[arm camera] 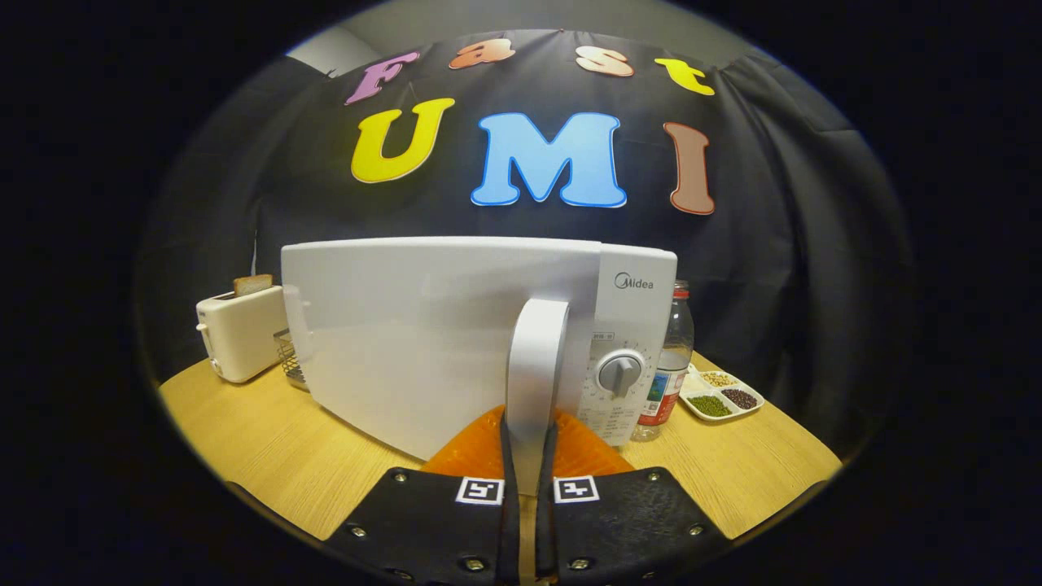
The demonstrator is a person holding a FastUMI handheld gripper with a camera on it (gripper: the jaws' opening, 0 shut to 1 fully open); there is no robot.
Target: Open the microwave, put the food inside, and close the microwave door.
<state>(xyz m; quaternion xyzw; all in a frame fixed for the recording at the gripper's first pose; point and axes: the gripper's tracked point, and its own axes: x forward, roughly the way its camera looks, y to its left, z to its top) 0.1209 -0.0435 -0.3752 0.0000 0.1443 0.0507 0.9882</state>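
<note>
While my jaws clamp the door handle (533, 358) of the microwave (456, 325), I should swing along its hinge arc, never pulling straight.

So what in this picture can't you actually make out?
- Microwave inside: hidden by its white door, in the gripper view.
- Whether the door is ajar: cannot tell.
- Wire rack between the toaster and the microwave: mostly covered by the microwave.
- Bottle: its near side sits behind the microwave's panel.
- Door handle, lower end: covered by the gripper, whose fingers close on it.
- Small dishes: contents too small to name.
</note>
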